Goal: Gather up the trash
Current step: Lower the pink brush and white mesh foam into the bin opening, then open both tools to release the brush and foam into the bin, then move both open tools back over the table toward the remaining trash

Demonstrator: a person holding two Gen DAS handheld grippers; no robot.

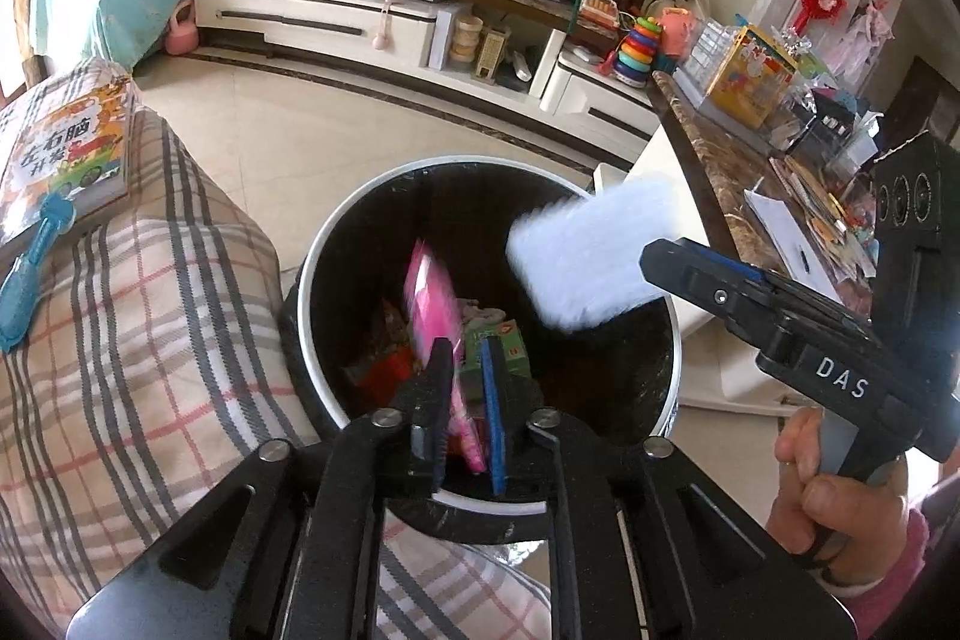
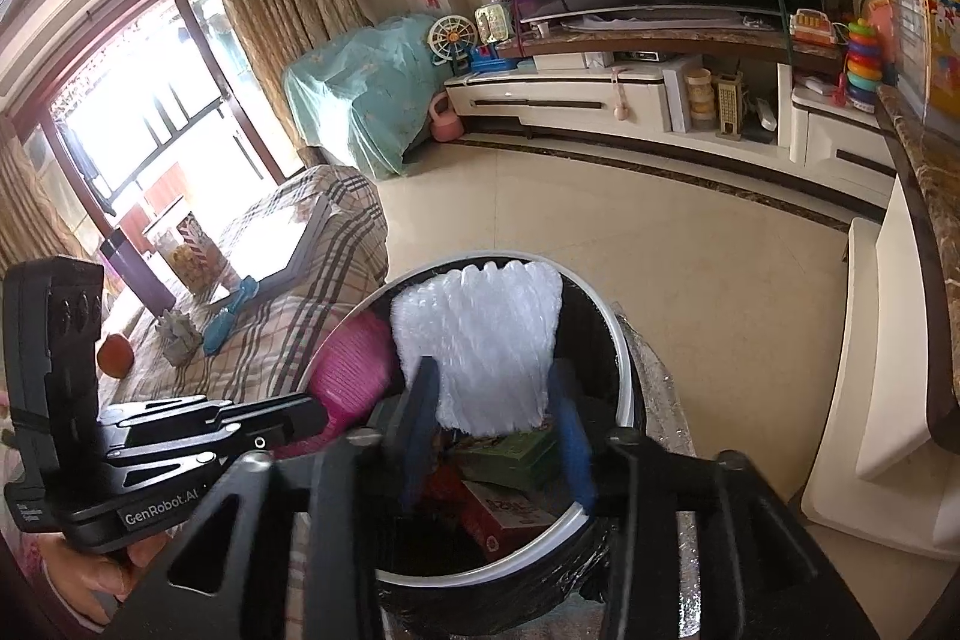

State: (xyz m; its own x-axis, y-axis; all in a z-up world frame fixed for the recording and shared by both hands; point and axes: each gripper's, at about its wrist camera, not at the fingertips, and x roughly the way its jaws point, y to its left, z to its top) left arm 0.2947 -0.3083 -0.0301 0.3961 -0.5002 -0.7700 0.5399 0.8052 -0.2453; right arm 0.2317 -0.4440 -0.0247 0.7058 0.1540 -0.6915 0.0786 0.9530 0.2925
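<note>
On my left, the left gripper (image 1: 467, 346) has its fingers slightly apart. The pink packet (image 1: 429, 298) stands between them over the trash bin (image 1: 306, 280) and looks loose rather than pinched. Tilted as it is, it could catch a finger and drag out if I pull away early. On my right, the right gripper (image 2: 495, 370) is parted wider, with the white pack (image 2: 480, 340) between the fingers but not clamped, as far as I can judge. It hangs close to the bin's rim, so it could clip the edge and tumble to the floor (image 2: 600, 232). The black, white-rimmed bin already holds red wrappers (image 1: 384, 370), a green box (image 1: 504, 346) and a red carton (image 2: 510, 514).
</note>
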